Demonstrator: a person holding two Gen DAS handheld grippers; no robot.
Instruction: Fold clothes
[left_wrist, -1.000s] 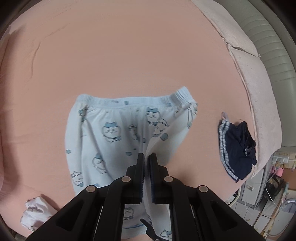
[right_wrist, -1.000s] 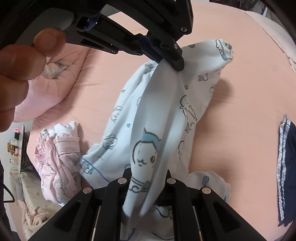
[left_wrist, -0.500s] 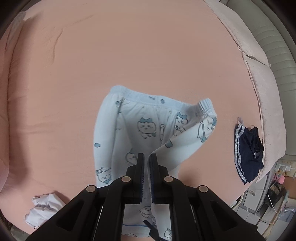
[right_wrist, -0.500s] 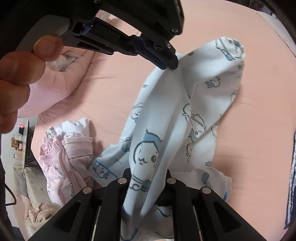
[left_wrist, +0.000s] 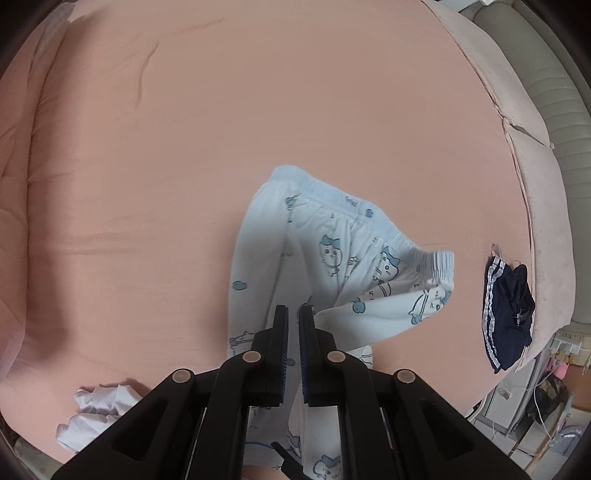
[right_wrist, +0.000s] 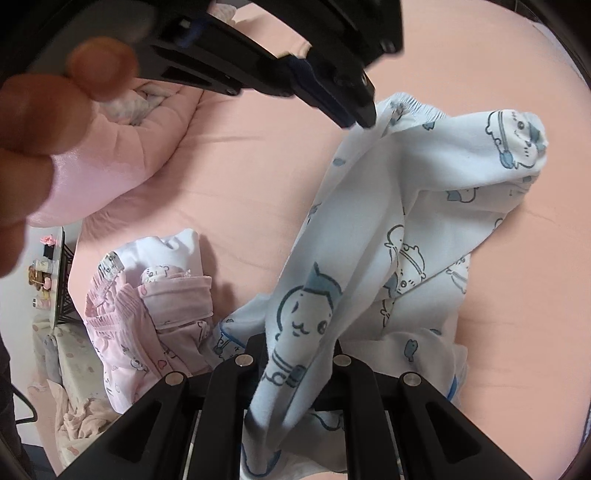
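Observation:
Light-blue pyjama pants (left_wrist: 332, 266) printed with cartoon animals hang above the pink bed sheet (left_wrist: 258, 110); their elastic waistband (left_wrist: 354, 205) faces away from me. My left gripper (left_wrist: 293, 310) is shut on a fold of the fabric. From the right wrist view the same pants (right_wrist: 388, 221) stretch up to the left gripper (right_wrist: 364, 116), which pinches an edge. My right gripper (right_wrist: 297, 343) is shut on a thick bunch of the cloth, which hides its fingertips. A person's hand (right_wrist: 40, 110) holds the left gripper.
Folded navy shorts with white stripes (left_wrist: 506, 314) lie near the bed's right edge. A crumpled white garment (left_wrist: 96, 406) sits at the lower left. Pink pyjamas (right_wrist: 147, 314) are piled beside a pink pillow (right_wrist: 118, 158). A padded headboard (left_wrist: 546, 92) borders the far right.
Both grippers have carried the pants sideways and a little lower. In the left wrist view the waistband has swung to the right and turned. Both grips have stayed the same.

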